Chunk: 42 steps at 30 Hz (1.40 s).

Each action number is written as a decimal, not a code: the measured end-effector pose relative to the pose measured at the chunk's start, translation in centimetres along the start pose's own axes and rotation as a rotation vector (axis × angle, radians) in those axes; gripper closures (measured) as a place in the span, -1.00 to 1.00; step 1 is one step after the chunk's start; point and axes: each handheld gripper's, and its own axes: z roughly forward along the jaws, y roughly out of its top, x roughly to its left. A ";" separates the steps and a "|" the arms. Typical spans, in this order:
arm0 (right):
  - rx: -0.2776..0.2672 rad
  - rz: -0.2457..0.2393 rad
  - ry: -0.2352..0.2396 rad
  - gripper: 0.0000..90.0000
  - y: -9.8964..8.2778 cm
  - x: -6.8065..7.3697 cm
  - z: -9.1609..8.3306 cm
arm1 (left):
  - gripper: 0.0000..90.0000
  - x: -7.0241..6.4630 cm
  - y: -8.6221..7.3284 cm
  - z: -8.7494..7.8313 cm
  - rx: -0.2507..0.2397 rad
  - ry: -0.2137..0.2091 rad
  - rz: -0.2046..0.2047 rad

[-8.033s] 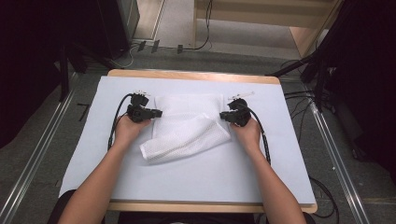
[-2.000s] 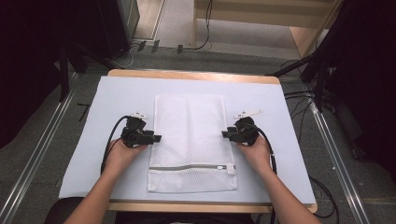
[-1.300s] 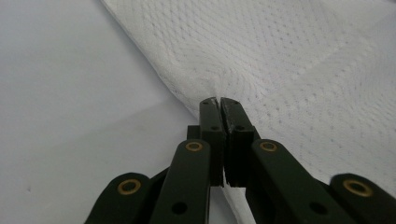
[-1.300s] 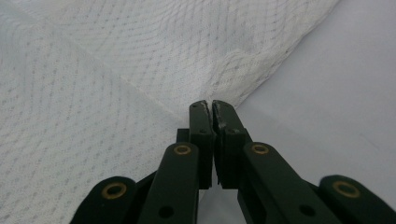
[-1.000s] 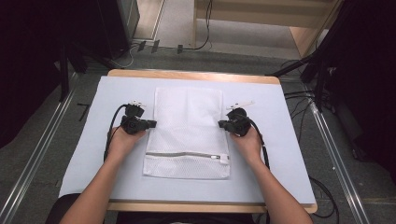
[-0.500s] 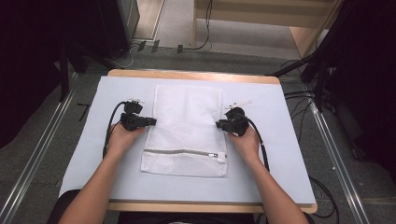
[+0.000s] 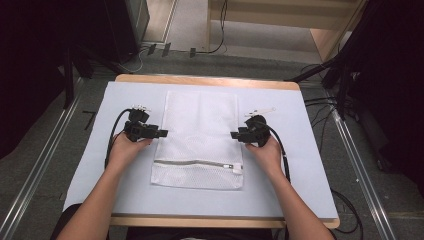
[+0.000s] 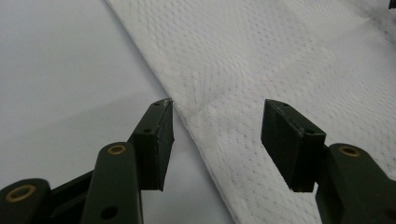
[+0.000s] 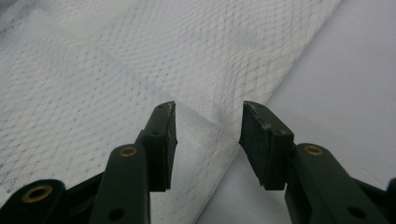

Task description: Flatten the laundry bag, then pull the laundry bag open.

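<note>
The white mesh laundry bag with a zipper (image 7: 199,140) lies spread flat in the middle of the pale-covered counter (image 7: 75,165). Both the left gripper (image 7: 161,133) and right gripper (image 7: 234,135) have just been opening; their fingers are released astride the bag's side edges. Laying-out looks done; next likely calls for a fresh grasp to fold.

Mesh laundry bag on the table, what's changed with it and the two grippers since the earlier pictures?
The mesh laundry bag, crumpled eight seconds ago, now lies spread flat, zipper end toward the person. The left gripper and right gripper have just been opening their jaws and have let go of its side edges. The hands stay at the bag's sides; the table cover is unchanged.
</note>
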 end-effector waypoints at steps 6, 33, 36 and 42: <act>-0.015 0.001 0.018 0.28 -0.1 0.2 -0.6 | -0.03 -0.6 0.1 -0.7 -0.018 -0.011 0.016; -0.019 -0.067 0.101 0.35 -3.8 3.3 -5.0 | -0.08 -6.4 0.3 -1.3 -0.005 -0.095 0.146; -0.013 -0.067 0.104 0.40 -4.2 3.4 -5.1 | -0.08 -7.1 0.4 -1.1 -0.001 -0.104 0.161; 0.008 -0.066 0.109 0.60 -5.2 3.5 -5.5 | -0.07 -8.4 0.6 -0.6 0.007 -0.127 0.189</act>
